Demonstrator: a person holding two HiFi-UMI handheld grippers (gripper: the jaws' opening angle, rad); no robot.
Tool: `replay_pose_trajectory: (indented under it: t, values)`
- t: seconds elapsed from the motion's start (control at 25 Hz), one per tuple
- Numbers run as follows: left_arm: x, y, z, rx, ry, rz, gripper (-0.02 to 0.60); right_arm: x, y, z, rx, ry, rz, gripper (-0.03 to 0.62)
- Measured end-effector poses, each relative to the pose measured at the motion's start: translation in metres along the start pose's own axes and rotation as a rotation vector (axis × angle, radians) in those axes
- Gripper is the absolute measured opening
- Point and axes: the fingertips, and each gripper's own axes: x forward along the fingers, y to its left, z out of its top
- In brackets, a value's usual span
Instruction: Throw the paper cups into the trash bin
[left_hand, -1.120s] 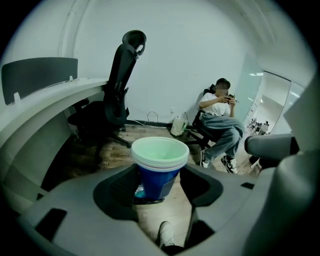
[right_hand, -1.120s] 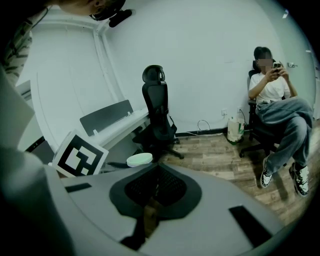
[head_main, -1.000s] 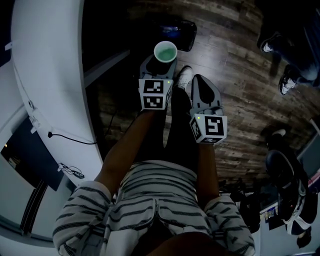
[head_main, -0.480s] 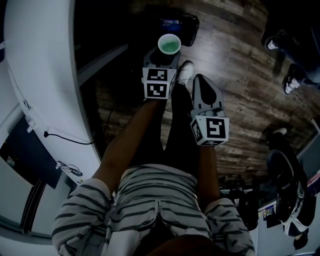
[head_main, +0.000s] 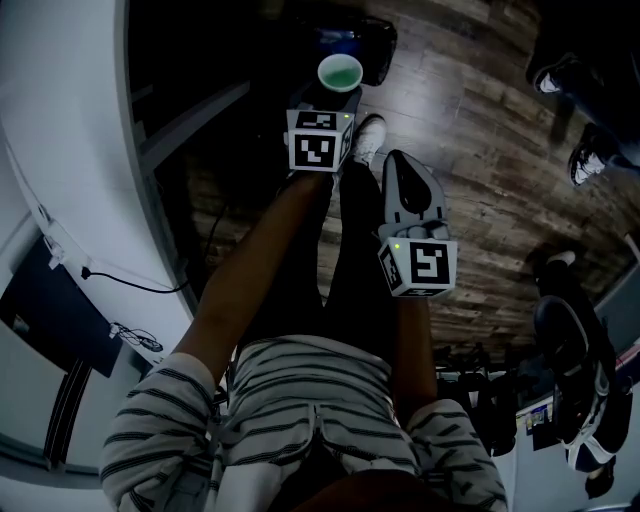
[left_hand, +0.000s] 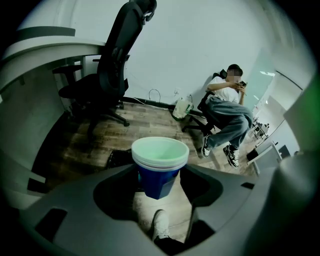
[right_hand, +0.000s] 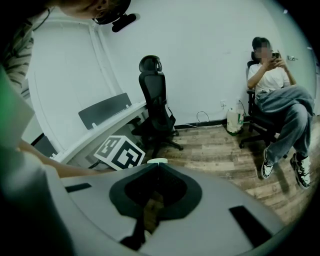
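A stack of blue paper cups (left_hand: 159, 172) with a pale green inside sits upright between the jaws of my left gripper (left_hand: 160, 176), which is shut on it. In the head view the cups (head_main: 340, 72) are held out ahead of the left gripper (head_main: 337, 92), right by the near rim of the dark trash bin (head_main: 362, 45) on the floor. My right gripper (head_main: 396, 165) hangs lower and to the right, its jaws shut with nothing in them. In the right gripper view the right gripper (right_hand: 154, 169) sits just behind the rim of the cups (right_hand: 157, 161).
A white curved desk (head_main: 70, 150) runs along the left. A black office chair (left_hand: 112, 75) stands on the wood floor beyond the bin. A person sits on a chair (left_hand: 227, 117) at the far wall. My own shoe (head_main: 369, 146) is below the grippers.
My left gripper has carried the cups forward and slightly right, closer to the trash bin. The right gripper has hardly moved.
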Motion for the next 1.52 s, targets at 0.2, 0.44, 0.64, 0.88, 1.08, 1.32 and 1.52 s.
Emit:
replay_pose_trajectory:
  t: [0.2, 0.44, 0.64, 0.88, 1.08, 1.32, 1.52]
  values:
    - [0.017, 0.005, -0.008, 0.009, 0.030, 0.010, 0.278, 0.000, -0.002, -0.004, 0.003, 0.000, 0.002, 0.009]
    - [0.033, 0.011, -0.015, 0.005, 0.056, 0.021, 0.278, -0.002, -0.003, -0.008, -0.002, 0.002, 0.003, 0.009]
    - [0.045, 0.017, -0.022, -0.043, 0.076, 0.032, 0.278, -0.006, -0.002, -0.008, 0.013, -0.008, 0.011, 0.009]
    - [0.063, 0.025, -0.023, -0.028, 0.107, 0.041, 0.278, -0.004, -0.001, -0.013, 0.016, -0.006, 0.016, 0.009]
    - [0.074, 0.030, -0.029, -0.044, 0.133, 0.036, 0.278, -0.008, -0.002, -0.018, 0.019, 0.007, 0.015, 0.009]
    - [0.088, 0.038, -0.036, -0.083, 0.159, 0.030, 0.278, -0.005, -0.005, -0.021, 0.021, 0.014, 0.007, 0.009]
    - [0.100, 0.045, -0.041, -0.089, 0.175, 0.039, 0.278, 0.001, -0.006, -0.025, 0.019, 0.027, 0.012, 0.009]
